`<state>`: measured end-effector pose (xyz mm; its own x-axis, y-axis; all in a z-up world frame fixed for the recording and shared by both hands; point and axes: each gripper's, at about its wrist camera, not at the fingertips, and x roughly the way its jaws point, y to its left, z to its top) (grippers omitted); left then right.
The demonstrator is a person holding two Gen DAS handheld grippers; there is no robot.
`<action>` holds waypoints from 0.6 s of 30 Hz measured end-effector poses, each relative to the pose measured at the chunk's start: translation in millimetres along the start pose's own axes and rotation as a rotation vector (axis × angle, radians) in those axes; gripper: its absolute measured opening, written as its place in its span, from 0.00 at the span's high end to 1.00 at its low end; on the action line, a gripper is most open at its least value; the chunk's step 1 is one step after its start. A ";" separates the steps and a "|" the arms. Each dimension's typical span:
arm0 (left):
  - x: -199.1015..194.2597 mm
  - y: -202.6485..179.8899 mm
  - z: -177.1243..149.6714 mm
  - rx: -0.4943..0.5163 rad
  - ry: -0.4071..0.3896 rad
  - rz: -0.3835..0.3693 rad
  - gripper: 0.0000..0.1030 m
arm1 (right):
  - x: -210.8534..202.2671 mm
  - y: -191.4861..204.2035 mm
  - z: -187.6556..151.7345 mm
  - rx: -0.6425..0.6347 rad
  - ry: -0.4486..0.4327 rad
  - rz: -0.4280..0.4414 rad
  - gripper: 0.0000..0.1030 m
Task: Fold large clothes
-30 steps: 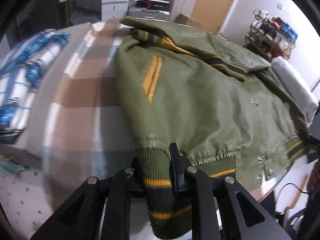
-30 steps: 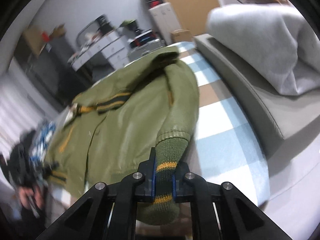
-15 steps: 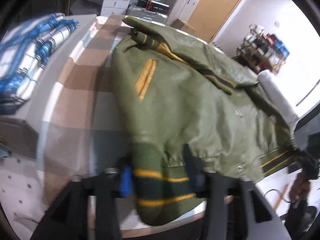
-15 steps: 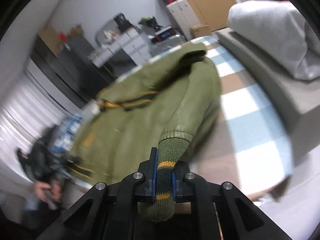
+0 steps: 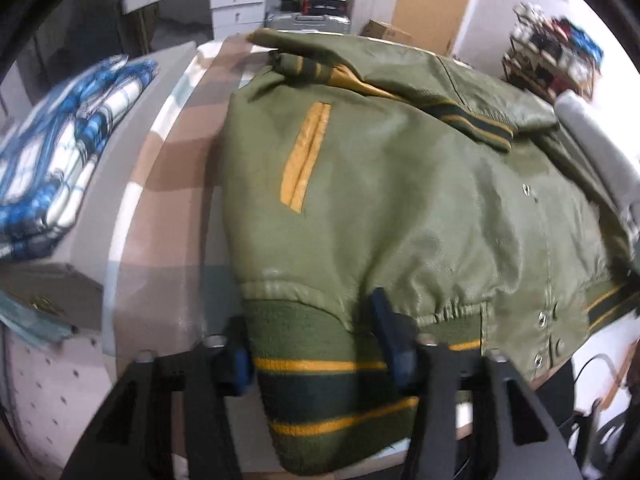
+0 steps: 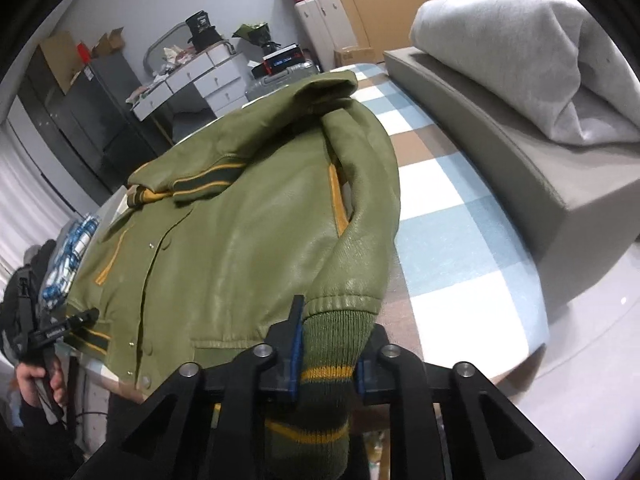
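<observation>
A green jacket with yellow stripes lies spread across a checked cloth on the counter, its knit hem and cuffs hanging over the near edge. A folded blue-and-white garment sits at the counter's left side, and a grey cushion with a grey blanket on it lies along the right edge. Behind stand white drawers, a suitcase and a wooden door.

The left gripper points steeply down at the near edge; its jaws have just been closing and flank the left cuff, though blur makes it hard to say whether the pads press it. The right gripper, also angled down, has its jaws clamped on the right cuff. A hand holding the left gripper shows at the far left of the right wrist view.
</observation>
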<state>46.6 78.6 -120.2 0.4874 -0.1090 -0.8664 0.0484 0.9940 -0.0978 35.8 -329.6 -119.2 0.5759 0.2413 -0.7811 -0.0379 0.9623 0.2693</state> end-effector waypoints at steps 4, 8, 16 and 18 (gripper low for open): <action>2.0 -2.3 -2.1 0.024 0.004 0.004 0.84 | -1.4 -2.3 1.0 -0.017 -0.004 0.000 0.87; -0.6 -2.6 -3.3 0.027 0.004 0.000 0.88 | -10.6 -0.2 1.8 -0.059 -0.020 -0.020 0.89; -15.7 -4.7 -17.7 0.051 -0.010 -0.035 0.90 | -19.1 2.4 -5.6 -0.105 0.029 0.004 0.90; -10.8 1.8 -14.9 0.020 -0.006 -0.056 0.87 | -14.3 2.2 -4.4 -0.099 0.035 0.019 0.89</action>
<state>28.5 81.4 -118.3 0.4885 -0.1644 -0.8569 0.0934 0.9863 -0.1360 23.8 -330.4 -109.9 0.5452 0.2619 -0.7964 -0.1300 0.9649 0.2284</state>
